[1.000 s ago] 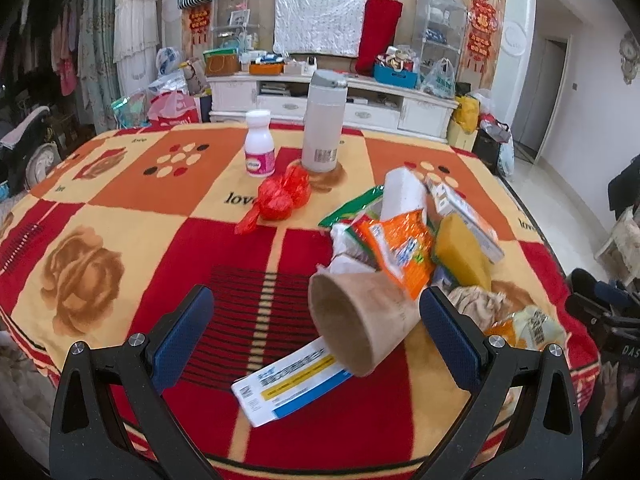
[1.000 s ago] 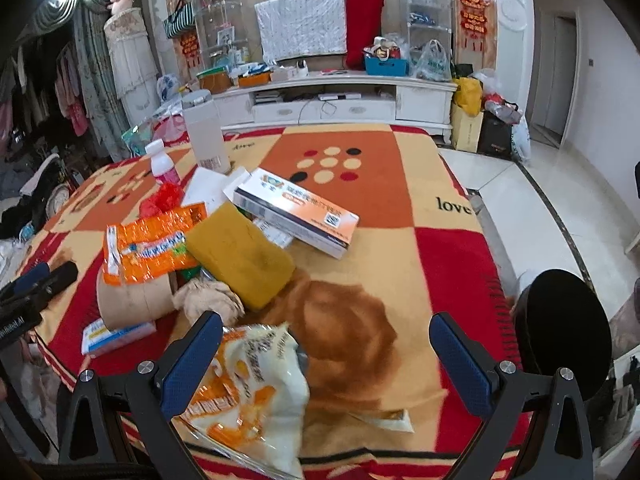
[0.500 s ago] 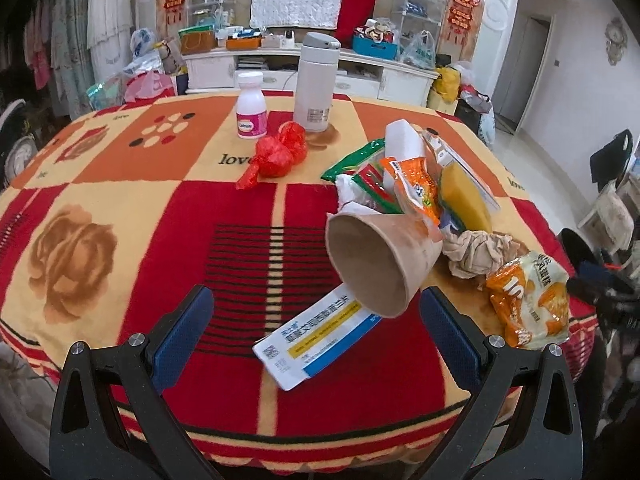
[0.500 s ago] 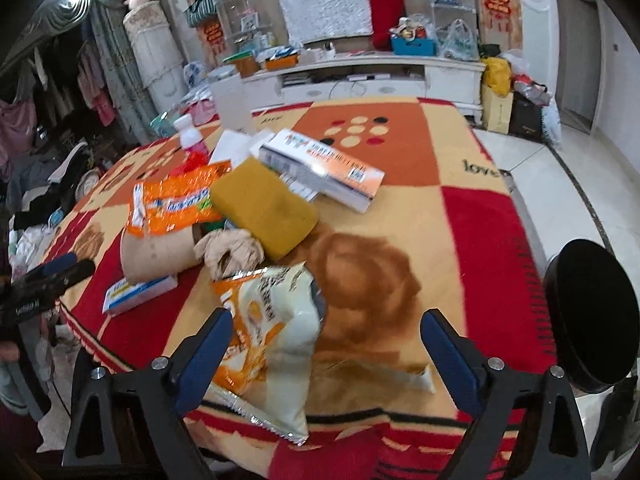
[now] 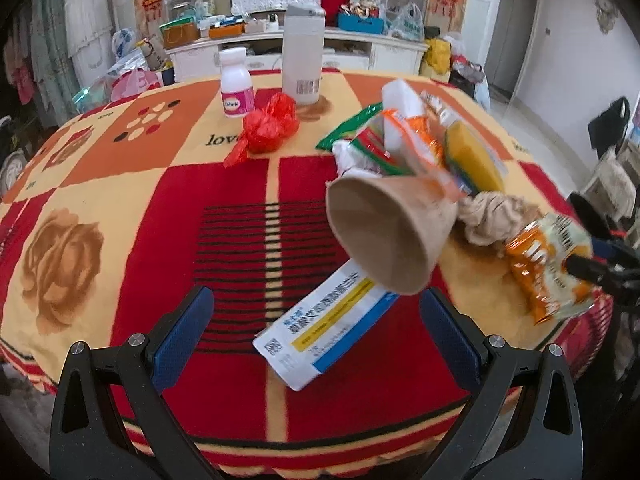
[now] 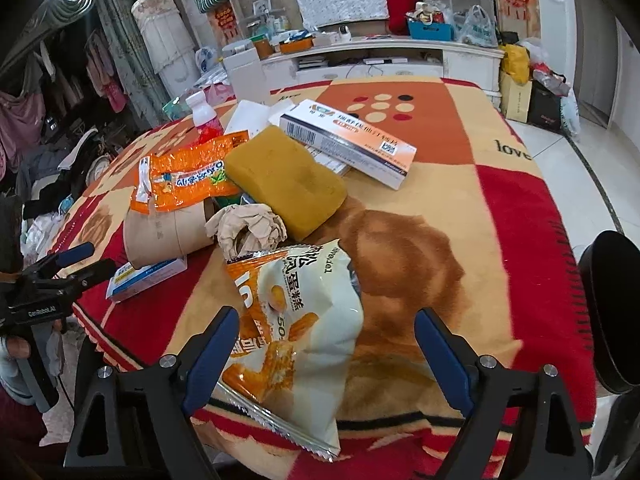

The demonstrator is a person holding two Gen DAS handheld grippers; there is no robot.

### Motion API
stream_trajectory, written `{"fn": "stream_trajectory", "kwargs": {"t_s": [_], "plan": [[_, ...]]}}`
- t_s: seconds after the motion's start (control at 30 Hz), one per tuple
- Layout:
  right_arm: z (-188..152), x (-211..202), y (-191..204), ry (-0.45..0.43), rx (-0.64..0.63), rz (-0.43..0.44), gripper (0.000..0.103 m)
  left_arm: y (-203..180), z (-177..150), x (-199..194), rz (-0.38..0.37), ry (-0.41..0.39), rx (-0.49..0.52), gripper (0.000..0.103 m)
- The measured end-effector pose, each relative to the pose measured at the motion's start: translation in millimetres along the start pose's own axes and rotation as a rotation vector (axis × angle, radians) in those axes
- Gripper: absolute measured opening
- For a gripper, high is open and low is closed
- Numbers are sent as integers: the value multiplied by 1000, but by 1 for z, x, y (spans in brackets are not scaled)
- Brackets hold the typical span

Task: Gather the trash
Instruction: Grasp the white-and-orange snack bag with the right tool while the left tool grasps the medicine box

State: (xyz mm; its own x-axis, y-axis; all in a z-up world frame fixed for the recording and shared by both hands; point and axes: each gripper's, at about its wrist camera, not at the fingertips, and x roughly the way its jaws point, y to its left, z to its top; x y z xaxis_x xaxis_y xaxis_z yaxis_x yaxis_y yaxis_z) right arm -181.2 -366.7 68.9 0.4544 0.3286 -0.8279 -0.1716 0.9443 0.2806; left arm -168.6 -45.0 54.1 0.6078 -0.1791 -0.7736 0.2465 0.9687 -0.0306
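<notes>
Both tongs are wide open, holding nothing. The right gripper [image 6: 324, 344] has a crinkly white and orange snack bag [image 6: 296, 320] between its fingers; left gripper [image 5: 316, 328] faces a brown paper cup [image 5: 384, 232] lying on its side

The blanket [image 5: 224, 140] read "love". The snack bag [image 6: 304, 320] showed "10" and "50". The other gripper's body [image 6: 40, 310] bore "GenRobot.AI".

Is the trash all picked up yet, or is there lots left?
Nothing looks collected yet. Both claws are open and empty: the left claw faces the blue-and-white box and tipped paper cup, and the right claw straddles the snack bag. Left on the table: the crumpled tissue, orange wrapper, yellow sponge, long box and red bag.
</notes>
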Motion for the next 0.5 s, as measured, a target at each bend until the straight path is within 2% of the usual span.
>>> {"fn": "stream_trajectory", "kwargs": {"t_s": [0.27, 0.4, 0.43, 0.5], "plan": [[1, 10, -2, 33, 7, 7, 88, -9, -5, 31, -27, 62, 189, 102], [-1, 17, -2, 54, 11, 12, 88, -8, -5, 46, -26, 107, 211, 102], [-2, 18, -2, 58, 11, 14, 84, -8, -6, 49, -40, 119, 203, 101], [-3, 21, -3, 60, 19, 26, 55, -9, -7, 52, -87, 148, 185, 81]]}}
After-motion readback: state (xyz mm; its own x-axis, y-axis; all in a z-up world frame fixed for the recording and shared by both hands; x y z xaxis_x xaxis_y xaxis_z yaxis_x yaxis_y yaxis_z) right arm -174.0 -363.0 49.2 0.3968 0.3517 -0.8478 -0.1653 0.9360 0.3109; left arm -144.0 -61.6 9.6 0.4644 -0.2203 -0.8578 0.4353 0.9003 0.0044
